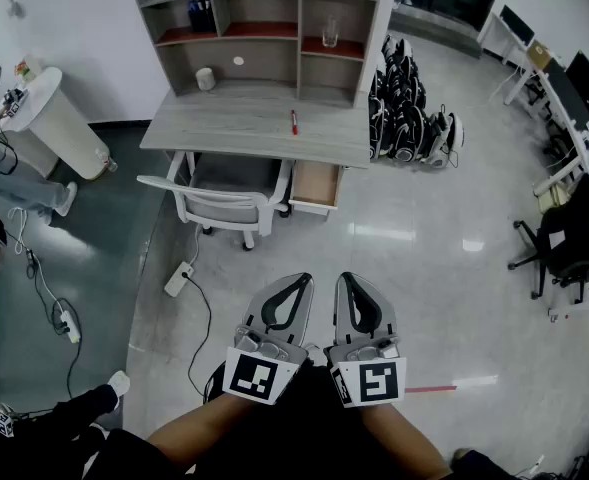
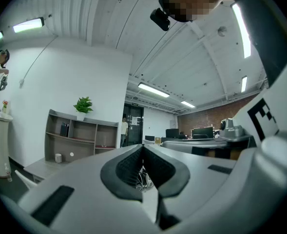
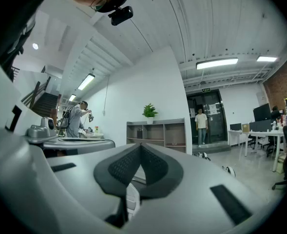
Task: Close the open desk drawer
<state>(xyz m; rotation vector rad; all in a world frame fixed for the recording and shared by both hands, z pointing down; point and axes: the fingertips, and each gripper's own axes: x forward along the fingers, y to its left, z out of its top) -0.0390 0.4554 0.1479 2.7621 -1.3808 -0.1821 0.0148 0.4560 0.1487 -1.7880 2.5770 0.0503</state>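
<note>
**Item: drawer** [image 1: 315, 184]. Single box under the right end of the desk [image 1: 259, 123], pulled out toward the person.
- Place: well ahead of both grippers, roughly on the line that runs between them. Nothing touches it.
- Neighbour: chair [image 1: 226, 194], just to the drawer's left as seen from the grippers, tucked at the desk.
- Contents: pale wood floor showing. It looks empty, though it is too small in the head view to be sure.
- Handling (judged): a rigid board box on runners that travels one way only, straight back under the desk. Likely light if empty. It is neither fragile nor slippery, but an off-centre shove may make it rack or bind.
- Where to take it (judged): no pinch needed. Press on the middle of the front panel, the face nearest the grippers, and push level and square.

**Item: left gripper** [image 1: 299, 281] [image 2: 142, 146]. Jaws pressed together with nothing between the pads. Held level and pointing at the desk.

**Item: right gripper** [image 1: 348, 281] [image 3: 140, 146]. Jaws likewise pressed together and empty. Held level, just beside the left gripper.

**Status (judged):** approach not yet made, and the whole push remains.
</note>
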